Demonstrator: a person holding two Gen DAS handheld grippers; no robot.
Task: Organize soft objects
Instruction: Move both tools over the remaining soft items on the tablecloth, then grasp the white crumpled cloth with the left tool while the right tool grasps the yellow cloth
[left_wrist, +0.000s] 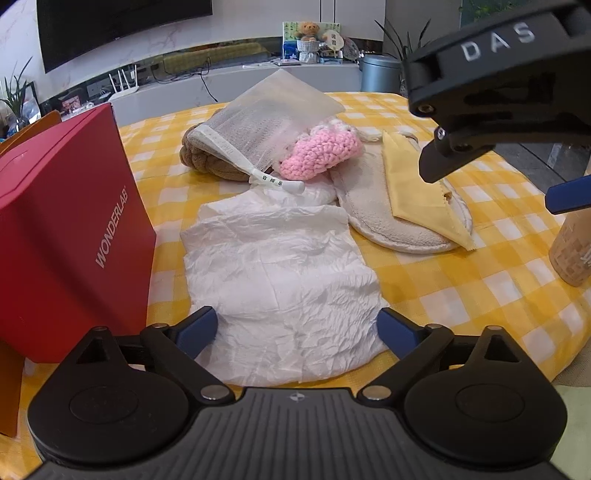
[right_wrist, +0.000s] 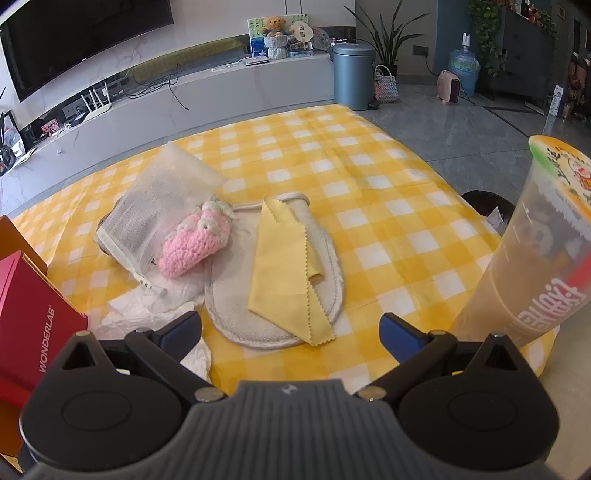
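Soft objects lie piled on the yellow checked tablecloth (left_wrist: 461, 288). A crumpled white tissue sheet (left_wrist: 280, 273) lies nearest, just ahead of my open, empty left gripper (left_wrist: 297, 328). Behind it are a white mesh bag (left_wrist: 258, 122) on a brown plush item (left_wrist: 207, 162), a pink crochet piece (left_wrist: 319, 151), and a yellow cloth (left_wrist: 417, 188) on a cream slipper (left_wrist: 384, 218). My right gripper (right_wrist: 290, 326) is open and empty, above the near end of the slipper (right_wrist: 258, 328) and yellow cloth (right_wrist: 284, 273). Its body shows in the left wrist view (left_wrist: 491, 85).
A red WONDERLAB box (left_wrist: 62, 229) stands at the left table edge, also in the right wrist view (right_wrist: 33, 328). A tall drink cup (right_wrist: 535, 251) stands at the right near the table edge. Beyond the table are a TV console and a grey bin (right_wrist: 352, 74).
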